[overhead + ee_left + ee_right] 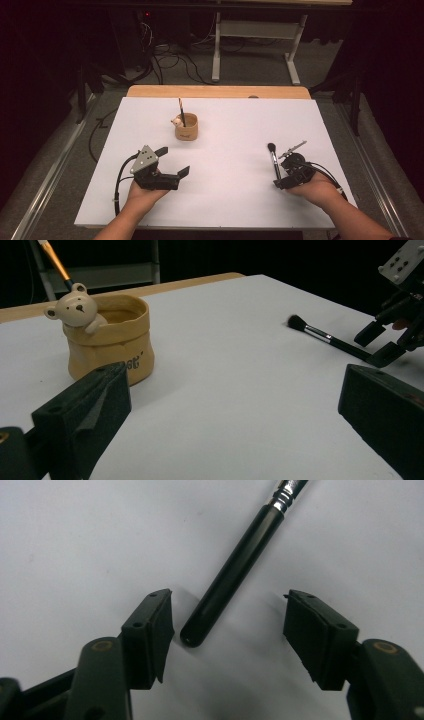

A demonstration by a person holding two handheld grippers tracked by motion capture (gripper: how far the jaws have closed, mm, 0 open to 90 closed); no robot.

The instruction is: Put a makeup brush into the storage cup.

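Observation:
A black-handled makeup brush (273, 159) lies flat on the white sheet at the right, its bristles pointing away from me. My right gripper (279, 181) is low over its near end. In the right gripper view, the handle's rounded tip (240, 565) lies between the two jaws, closer to the left pad (159, 630), and neither pad touches it. My left gripper (173, 161) rests open at the left with nothing between its wide jaws (235, 415). It faces the tan bear cup (112, 337), the brush (325, 336) and the right gripper (378, 344).
The bear cup (186, 128) stands mid-table toward the back, with an orange-striped stick (181, 111) leaning inside it. The white sheet (225, 200) covers the wooden table (215, 91). Beyond the table are cables and a frame's legs on the floor.

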